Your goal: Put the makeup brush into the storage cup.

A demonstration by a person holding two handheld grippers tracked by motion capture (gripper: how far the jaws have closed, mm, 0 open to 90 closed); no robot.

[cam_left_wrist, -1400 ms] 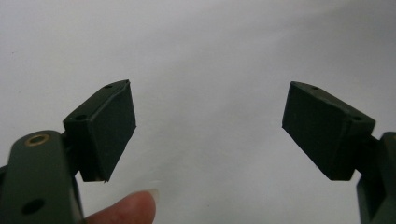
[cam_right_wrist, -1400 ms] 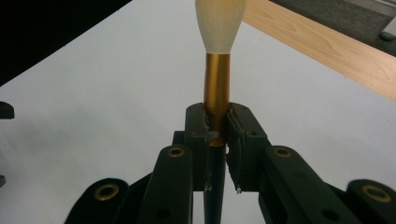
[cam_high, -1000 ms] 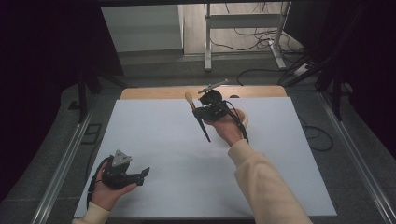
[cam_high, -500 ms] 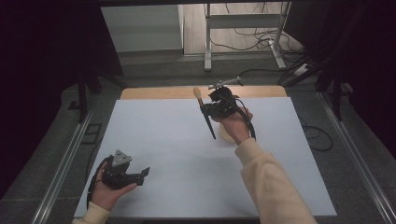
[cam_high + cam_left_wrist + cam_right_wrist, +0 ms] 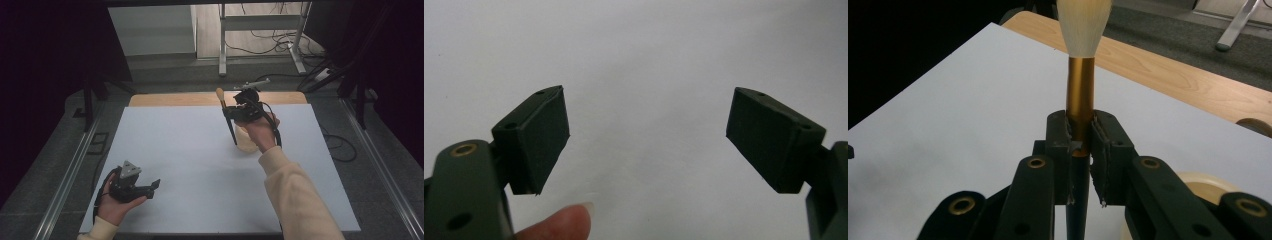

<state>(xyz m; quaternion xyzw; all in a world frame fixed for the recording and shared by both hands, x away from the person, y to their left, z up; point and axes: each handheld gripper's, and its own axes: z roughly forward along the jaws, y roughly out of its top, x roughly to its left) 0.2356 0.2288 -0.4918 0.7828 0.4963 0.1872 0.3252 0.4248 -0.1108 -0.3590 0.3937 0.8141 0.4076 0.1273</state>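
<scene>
The right gripper (image 5: pixel 235 107) is raised over the far part of the white surface (image 5: pixel 200 150), its 2 jaws clamped on the gold ferrule of a brush (image 5: pixel 1081 85) whose pale bristles point up and dark handle slants down toward the surface. Just below the right hand sits a cream cup (image 5: pixel 246 140). The left gripper (image 5: pixel 150 186) rests at the near left edge, its jaws spread wide around nothing.

White sheet (image 5: pixel 200 150) lies open (cream cup (image 5: pixel 246 141) near right hand (image 5: pixel 257 131)).
</scene>
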